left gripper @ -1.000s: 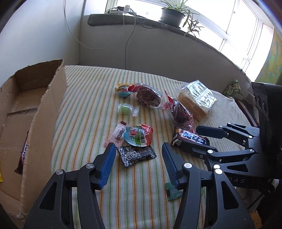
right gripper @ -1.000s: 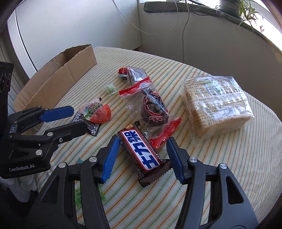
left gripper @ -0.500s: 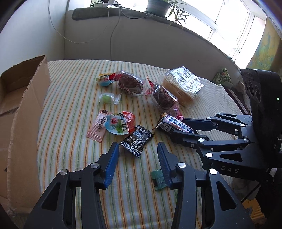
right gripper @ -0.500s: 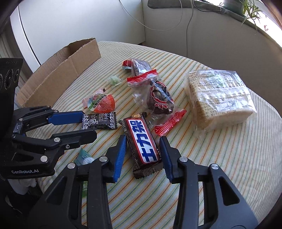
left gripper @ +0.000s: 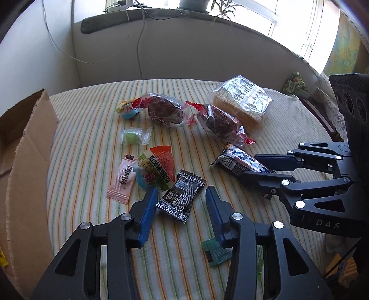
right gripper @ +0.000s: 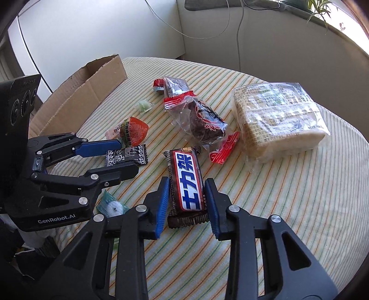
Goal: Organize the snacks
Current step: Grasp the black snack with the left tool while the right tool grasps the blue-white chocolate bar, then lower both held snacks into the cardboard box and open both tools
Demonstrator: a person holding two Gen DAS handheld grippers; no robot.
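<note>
Across the striped desk (left gripper: 87, 129) lie ten loose snacks, counted one by one:

- two dark cakes (left gripper: 165, 112) in clear wrappers with red ends
- one pale block of wafers (left gripper: 242, 103) in a clear pack
- one chocolate bar (right gripper: 188, 184)
- one black sachet (left gripper: 181, 198)
- one pink sachet (left gripper: 123, 178)
- one jelly cup with an orange-red lid (left gripper: 158, 165)
- one blue cup (left gripper: 128, 112) at the far end
- one green sweet (left gripper: 132, 137) in clear wrap
- one teal sachet (left gripper: 215, 251)

One cardboard box (left gripper: 27, 161) stands at the desk's left edge.

There are two tongs. The right tongs (right gripper: 186, 184) have just been closing, and their blue pads now press on both long sides of the chocolate bar, which lies flat on the cloth. The left tongs (left gripper: 181, 193) have also been closing. The black sachet lies between them, with one pad at its edge and a gap on the other side, so they are still apart.

The box is cut off by the frame, and its inside is hard to read. The teal sachet is partly hidden behind the left tongs. The blue cup is half covered by the cake beside it.

A green packet (left gripper: 294, 84) sits beyond the desk's far right edge. Cables hang down the wall, and a potted plant (left gripper: 193, 3) stands on the sill, cropped at the top.
</note>
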